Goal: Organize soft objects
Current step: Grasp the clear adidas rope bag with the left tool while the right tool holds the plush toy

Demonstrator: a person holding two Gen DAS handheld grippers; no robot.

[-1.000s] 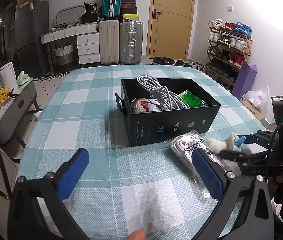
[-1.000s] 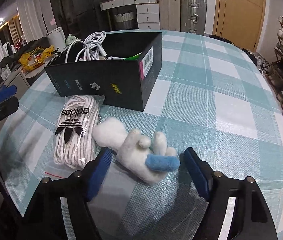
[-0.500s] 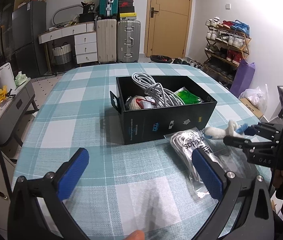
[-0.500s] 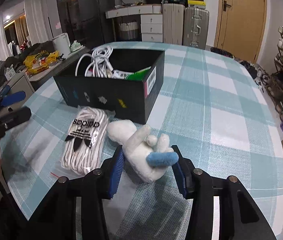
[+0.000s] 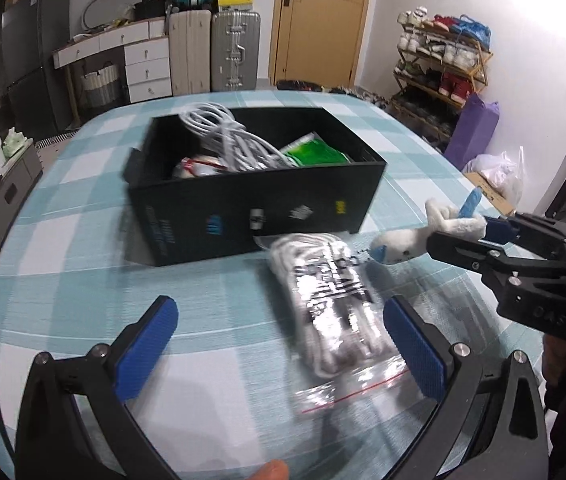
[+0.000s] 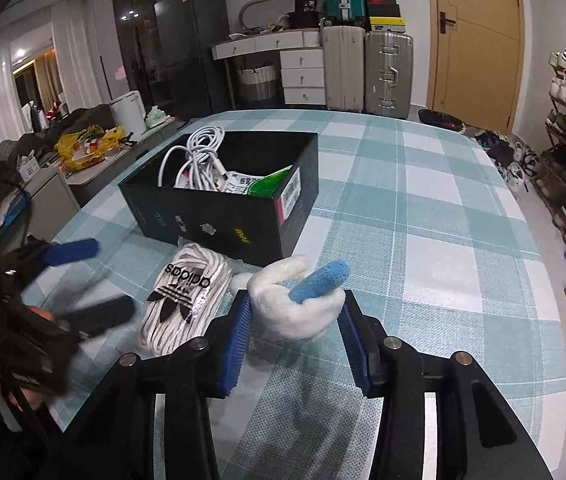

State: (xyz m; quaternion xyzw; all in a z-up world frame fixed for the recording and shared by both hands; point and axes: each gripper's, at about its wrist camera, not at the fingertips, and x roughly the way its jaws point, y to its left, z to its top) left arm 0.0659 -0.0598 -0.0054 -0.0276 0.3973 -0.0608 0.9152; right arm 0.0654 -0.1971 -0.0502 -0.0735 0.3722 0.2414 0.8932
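The right tongs [image 6: 294, 314] were closed on a white plush toy [image 6: 297, 308] with a blue limb, its body squeezed between the two blue pads [image 6: 237, 338]. In the left wrist view the plush toy [image 5: 439, 232] was seen held clear of the tabletop [image 5: 83, 280], with the right tongs [image 5: 479, 240] reaching in from the right edge, just beside the near right corner of the black box [image 5: 259, 216].

The left tongs [image 5: 281, 346] were held open, their blue pads [image 5: 145, 346] set wide apart and nothing gripped between them. A clear zip bag of white laces [image 5: 335, 316], printed with an adidas logo, lay flat on the checked tabletop in front of the box, reaching toward the right pad of the left tongs; whether it was touched by that pad could not be told, as the view was blurred.

In the right wrist view the bag of laces [image 6: 185, 300] was seen lying just left of the held toy, against the front wall of the black box [image 6: 219, 224]. The box was open on top, and a coiled white cable [image 6: 197, 160] and a green packet [image 6: 269, 184] were lodged inside it. The left tongs [image 6: 83, 280] appeared blurred at the left edge.
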